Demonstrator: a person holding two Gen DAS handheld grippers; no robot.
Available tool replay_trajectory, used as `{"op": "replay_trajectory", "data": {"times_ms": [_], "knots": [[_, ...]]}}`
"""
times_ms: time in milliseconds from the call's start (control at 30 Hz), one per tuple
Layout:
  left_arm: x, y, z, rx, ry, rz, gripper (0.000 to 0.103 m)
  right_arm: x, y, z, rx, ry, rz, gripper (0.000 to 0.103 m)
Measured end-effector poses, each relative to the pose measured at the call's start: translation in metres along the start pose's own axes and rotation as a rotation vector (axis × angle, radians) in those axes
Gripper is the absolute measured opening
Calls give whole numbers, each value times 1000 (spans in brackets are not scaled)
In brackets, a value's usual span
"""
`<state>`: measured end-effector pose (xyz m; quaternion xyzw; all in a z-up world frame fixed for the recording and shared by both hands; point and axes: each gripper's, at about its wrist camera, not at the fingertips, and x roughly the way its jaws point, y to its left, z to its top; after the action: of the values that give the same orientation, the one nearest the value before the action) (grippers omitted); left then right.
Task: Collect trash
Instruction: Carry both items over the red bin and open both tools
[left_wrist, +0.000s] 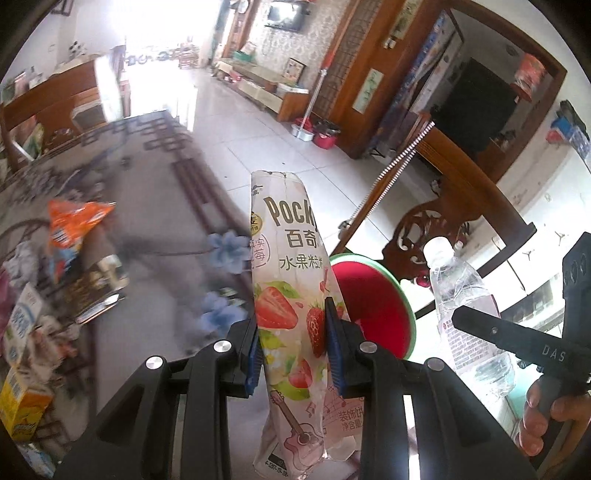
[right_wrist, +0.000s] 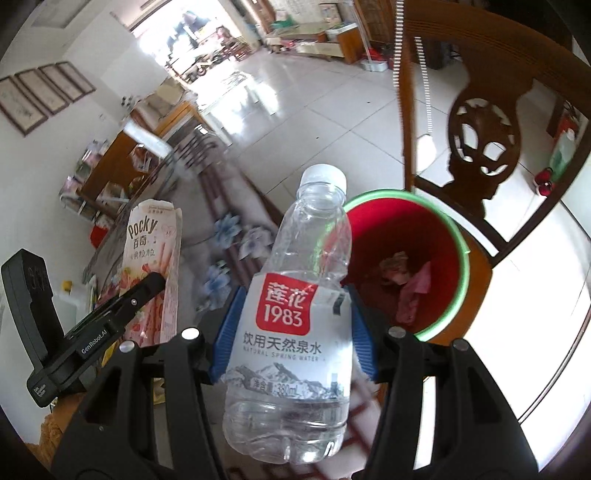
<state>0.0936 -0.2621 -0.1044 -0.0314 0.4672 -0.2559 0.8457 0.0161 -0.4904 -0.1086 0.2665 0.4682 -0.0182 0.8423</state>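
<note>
The left gripper is clamped on a pink snack box; the right gripper grips a clear water bottle by its label. Beyond the bottle, at about one o'clock, stands a red bin with a green rim — crumpled scraps lie inside. Farther off at nine o'clock in the left view, more wrappers litter the table.

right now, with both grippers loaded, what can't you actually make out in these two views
- Red bin: left wrist view shows only a slice, behind the Pocky box; right wrist view, its near side sits behind the water bottle.
- Bin contents: crumpled pink and tan scraps, too small to identify.
- Table litter: left wrist view, motion-blurred and cut by the frame edge.
- Pocky box bottom: hidden below the left gripper.
</note>
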Motion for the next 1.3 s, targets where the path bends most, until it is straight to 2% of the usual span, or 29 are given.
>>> {"op": "replay_trajectory", "data": {"times_ms": [200,400,633,667,700,767,800,833,1133,1300], "knots": [[29,-45,12,54,17,-24,27,-15,-46,18,43,-40,-17,53],[64,-86,16,97,65,-56,27,-15,-87,34,100,-39,-15,53],[100,-111,20,122,131,-59,28,-4,-104,46,110,-23,13,53],[102,-113,21,124,135,-60,31,-2,-105,48,110,-20,18,53],[104,-115,22,126,139,-59,50,1,-107,49,112,-14,29,54],[102,-116,24,120,117,-53,70,5,-110,50,121,-12,31,59],[99,-115,25,113,96,-61,70,7,-111,52,125,-15,28,64],[98,-115,26,111,94,-64,70,7,-113,52,128,-20,25,65],[81,-105,21,92,72,-45,70,8,-115,52,150,-21,28,65],[67,-92,16,69,58,-36,70,10,-101,46,135,-12,35,65]]}}
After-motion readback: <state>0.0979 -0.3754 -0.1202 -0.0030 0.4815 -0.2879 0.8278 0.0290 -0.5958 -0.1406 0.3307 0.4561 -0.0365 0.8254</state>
